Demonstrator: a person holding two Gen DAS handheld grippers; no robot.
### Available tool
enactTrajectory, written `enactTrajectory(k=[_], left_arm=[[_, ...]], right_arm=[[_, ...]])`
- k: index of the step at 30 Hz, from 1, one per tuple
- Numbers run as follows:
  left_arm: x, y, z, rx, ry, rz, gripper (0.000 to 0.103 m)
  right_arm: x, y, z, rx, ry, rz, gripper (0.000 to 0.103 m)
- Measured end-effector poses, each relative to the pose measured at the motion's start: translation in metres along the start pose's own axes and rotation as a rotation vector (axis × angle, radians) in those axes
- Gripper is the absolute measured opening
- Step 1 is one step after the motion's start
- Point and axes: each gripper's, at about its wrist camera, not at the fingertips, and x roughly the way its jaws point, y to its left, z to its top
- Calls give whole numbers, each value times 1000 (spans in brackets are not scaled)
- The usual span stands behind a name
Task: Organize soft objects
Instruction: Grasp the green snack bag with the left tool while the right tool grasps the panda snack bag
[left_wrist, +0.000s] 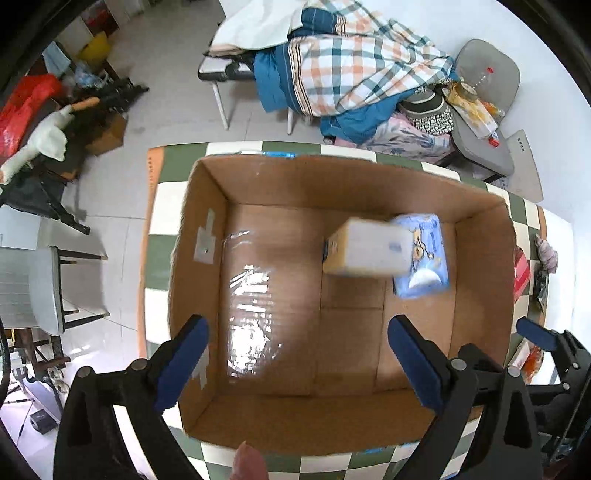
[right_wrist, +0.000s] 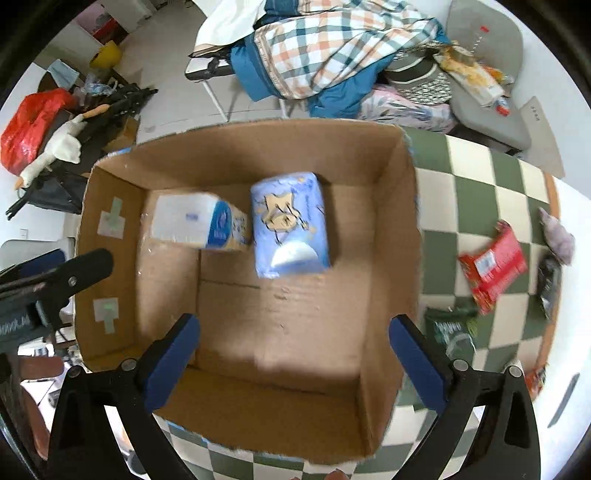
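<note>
Both the left gripper (left_wrist: 297, 358) and right gripper (right_wrist: 295, 356) hang spread apart, holding nothing, over the cardboard box (left_wrist: 480, 280) with two tissue packs (right_wrist: 290, 223). Only the right view catches the red snack bag (right_wrist: 493, 267) on the checkered table (right_wrist: 476, 177).

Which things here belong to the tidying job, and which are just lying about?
Job: cardboard box; blue tissue pack and white tissue pack inside it; red packet and green packet on the checkered table.

Lying about: plaid bedding, toy goose, red bag, grey chair.
</note>
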Motion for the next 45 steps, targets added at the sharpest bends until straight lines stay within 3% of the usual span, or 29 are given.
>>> enactTrajectory(k=[7, 14, 23, 28, 33, 38, 41, 45], left_arm=[[-36, -4, -45, 14, -111, 45, 99], [-75, -7, -97, 17, -173, 35, 99], [-124, -22, -137, 10, -233, 28, 99], [-146, -72, -135, 47, -253, 16, 99], [-132, -153, -113, 141, -182, -50, 99], [-65, -265, -85, 286, 25, -141, 99], [-6, -325, -69, 341, 133, -73, 99], [60, -350, -57, 307, 264, -21, 99]], right_arm=[[-33, 4, -48, 4, -74, -86, 103], [-75, 11, -105, 5, -174, -72, 103], [-124, 10, -158, 4, -223, 38, 103], [-141, -33, -175, 58, -233, 81, 103], [-152, -117, -186, 175, -236, 76, 103], [-149, -237, -198, 354, -220, -5, 103], [-133, -297, -202, 435, -177, -45, 103], [-98, -363, -201, 504, -106, -67, 103]])
